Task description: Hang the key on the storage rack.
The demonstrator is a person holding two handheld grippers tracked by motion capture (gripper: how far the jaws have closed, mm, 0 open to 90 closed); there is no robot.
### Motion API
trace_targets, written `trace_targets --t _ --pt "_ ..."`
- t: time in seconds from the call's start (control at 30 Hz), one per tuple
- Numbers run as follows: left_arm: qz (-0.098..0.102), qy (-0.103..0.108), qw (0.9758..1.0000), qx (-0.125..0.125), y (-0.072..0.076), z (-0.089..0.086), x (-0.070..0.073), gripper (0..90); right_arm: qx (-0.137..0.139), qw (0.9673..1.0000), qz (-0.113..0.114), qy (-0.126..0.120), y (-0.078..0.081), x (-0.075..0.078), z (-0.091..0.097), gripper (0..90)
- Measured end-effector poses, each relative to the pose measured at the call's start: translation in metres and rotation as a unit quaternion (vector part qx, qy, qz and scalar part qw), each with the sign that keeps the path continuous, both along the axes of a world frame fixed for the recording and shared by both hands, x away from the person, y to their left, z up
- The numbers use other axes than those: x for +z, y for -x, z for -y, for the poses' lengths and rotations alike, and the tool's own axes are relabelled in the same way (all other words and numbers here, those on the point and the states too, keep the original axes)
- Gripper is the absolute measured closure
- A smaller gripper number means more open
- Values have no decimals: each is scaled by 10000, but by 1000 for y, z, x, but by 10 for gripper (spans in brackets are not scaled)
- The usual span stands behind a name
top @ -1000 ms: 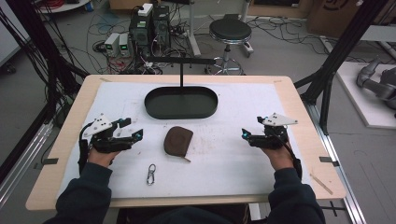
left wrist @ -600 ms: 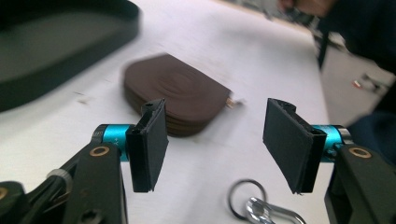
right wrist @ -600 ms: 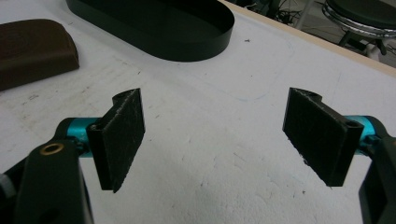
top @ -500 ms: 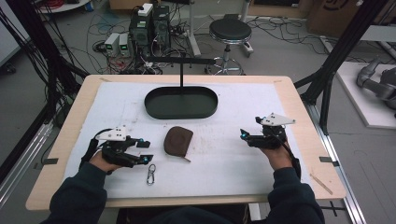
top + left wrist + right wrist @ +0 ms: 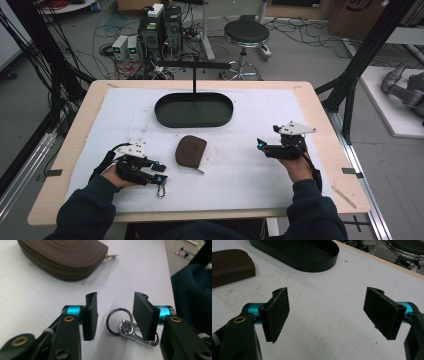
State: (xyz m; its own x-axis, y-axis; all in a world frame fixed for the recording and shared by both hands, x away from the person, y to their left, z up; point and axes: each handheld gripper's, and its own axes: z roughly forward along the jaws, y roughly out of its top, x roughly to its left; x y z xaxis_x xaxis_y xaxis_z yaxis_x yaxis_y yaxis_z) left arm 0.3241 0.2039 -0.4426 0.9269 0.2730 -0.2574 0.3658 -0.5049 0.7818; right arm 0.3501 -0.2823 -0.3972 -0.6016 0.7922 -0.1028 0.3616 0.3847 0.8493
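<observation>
A silver carabiner clip (image 5: pixel 136 337) with a dark key ring (image 5: pixel 119 318) lies on the white mat near the front edge; from above the clip and ring (image 5: pixel 161 190) show just past my left fingertips. My left gripper (image 5: pixel 115 315) (image 5: pixel 159 174) is low over them. Its jaws have just been closing, with the ring in the gap between them. The left pad stands apart from the ring, so nothing is gripped. A brown zipped pouch (image 5: pixel 190 150) (image 5: pixel 62 255) lies beyond it. My right gripper (image 5: pixel 260 145) (image 5: pixel 327 312) stands open over bare mat.
A black oval tray (image 5: pixel 194 123) (image 5: pixel 319 266) sits at the back middle, with a T-shaped black stand (image 5: pixel 194 80) rising behind it. The pouch (image 5: pixel 229 265) lies to the left of the right gripper. A dark blue sleeve (image 5: pixel 192 290) is close beside the left gripper.
My left gripper came toward the front edge and right, sank onto the key ring, and its jaws narrowed around it. The right gripper stayed where it was.
</observation>
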Motion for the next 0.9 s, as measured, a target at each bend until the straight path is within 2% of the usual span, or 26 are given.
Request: trace_targets --t 0.13,0.2,0.27,0.4,0.47,0.5,0.57,0.67,0.8,0.9 --pt "-181 -192 9996 -86 -2 3 -7 568 3 10000 0 -5 0 0 0 212" --pt "-197 -169 9997 -49 -3 2 -8 620 3 10000 0 -4 0 0 0 212" --pt "-211 -154 9996 -49 -3 1 -8 635 3 10000 7 9 0 0 0 213" --pt "-174 -180 9997 -41 -2 1 -8 662 -4 10000 -11 -1 0 0 0 213" --pt "-175 -152 9997 -73 -1 2 -8 701 -5 10000 -7 7 0 0 0 213" --pt "-90 -212 9997 -109 -1 2 -8 721 -7 10000 -8 12 -1 0 0 213" --pt "-56 -270 9995 -144 -1 2 -8 755 -8 10000 -14 20 -1 0 0 213" --pt "0 -298 9994 -159 0 2 -8 855 -33 10000 -22 13 -1 -1 0 213" --pt "22 -352 9992 -179 1 3 -7 864 -30 10000 -32 6 -1 -1 1 213" --pt "63 -329 9994 -50 1 2 -6 865 -36 10000 -40 2 -1 -1 1 213"
